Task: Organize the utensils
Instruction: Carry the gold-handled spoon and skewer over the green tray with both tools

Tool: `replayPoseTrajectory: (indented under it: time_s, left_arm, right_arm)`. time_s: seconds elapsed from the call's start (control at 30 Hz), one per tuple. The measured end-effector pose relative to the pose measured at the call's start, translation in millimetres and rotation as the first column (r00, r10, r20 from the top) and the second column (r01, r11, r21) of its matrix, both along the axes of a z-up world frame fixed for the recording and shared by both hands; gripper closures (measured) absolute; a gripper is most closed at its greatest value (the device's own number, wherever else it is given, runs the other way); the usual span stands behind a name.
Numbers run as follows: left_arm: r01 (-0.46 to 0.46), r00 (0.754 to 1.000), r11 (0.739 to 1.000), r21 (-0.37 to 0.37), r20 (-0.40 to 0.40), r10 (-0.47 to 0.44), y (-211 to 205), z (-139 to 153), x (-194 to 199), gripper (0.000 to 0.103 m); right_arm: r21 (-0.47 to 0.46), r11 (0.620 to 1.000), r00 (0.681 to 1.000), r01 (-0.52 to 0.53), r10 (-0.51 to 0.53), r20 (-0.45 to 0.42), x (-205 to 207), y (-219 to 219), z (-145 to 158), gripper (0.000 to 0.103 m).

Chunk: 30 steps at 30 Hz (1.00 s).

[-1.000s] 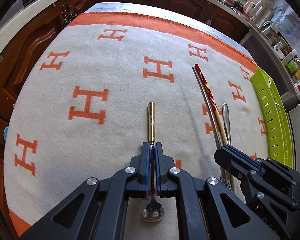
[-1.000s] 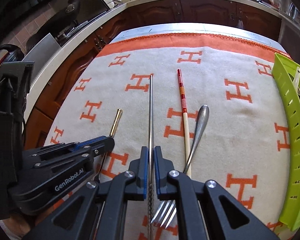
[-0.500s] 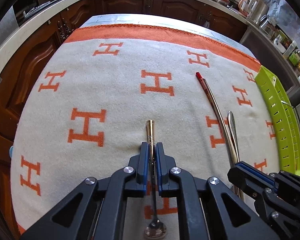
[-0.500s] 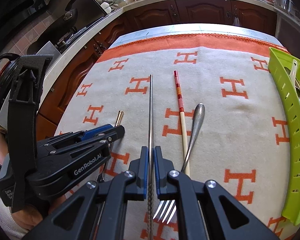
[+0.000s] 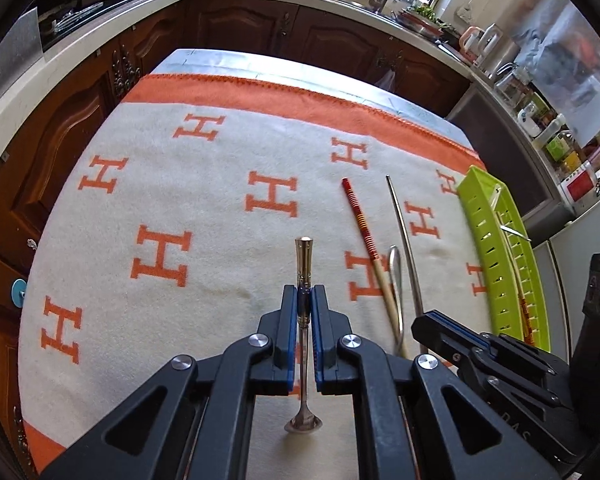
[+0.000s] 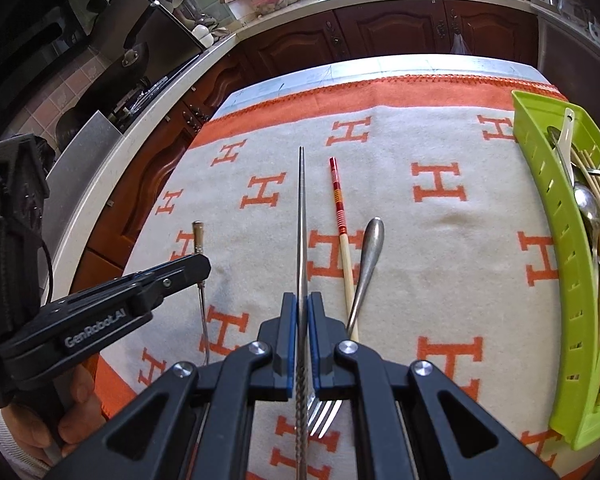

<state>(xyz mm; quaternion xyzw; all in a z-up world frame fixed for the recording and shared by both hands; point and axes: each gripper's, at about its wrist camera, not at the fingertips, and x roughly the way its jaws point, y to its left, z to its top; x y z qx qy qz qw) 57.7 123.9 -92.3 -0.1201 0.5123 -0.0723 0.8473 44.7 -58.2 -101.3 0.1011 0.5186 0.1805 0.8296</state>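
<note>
My left gripper (image 5: 304, 292) is shut on a small spoon (image 5: 303, 252) with a gold handle. It grips the thin stem, and the bowl hangs toward me, off the blanket. In the right wrist view the left gripper (image 6: 200, 266) is at the left, with the spoon (image 6: 198, 232) sticking out of it. My right gripper (image 6: 302, 300) is shut on a long metal chopstick (image 6: 302, 208) pointing away over the blanket. On the blanket lie a red-striped wooden chopstick (image 6: 337, 196) and a steel fork (image 6: 370, 252), just right of the right gripper.
An orange-and-cream blanket (image 5: 180, 184) with H marks covers the table. A green slotted basket (image 6: 540, 184) at the right edge holds several spoons and chopsticks. Dark wooden cabinets and a crowded counter surround the table. A person's hand (image 6: 76, 400) holds the left gripper.
Both grippers have risen, taking the spoon and the metal chopstick up off the blanket. In the left wrist view the metal chopstick has swung from left of the red chopstick to its right.
</note>
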Motion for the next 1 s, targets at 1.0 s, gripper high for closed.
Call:
replayPoseTrajectory:
  time_s: [1.0]
  left_arm:
    - [0.032,0.980,0.999,0.022,0.196,-0.035,-70,104,-33,0.099]
  right_arm:
    - [0.075,0.997,0.997,-0.006,0.001,0.074,-8,-67,59,0.098]
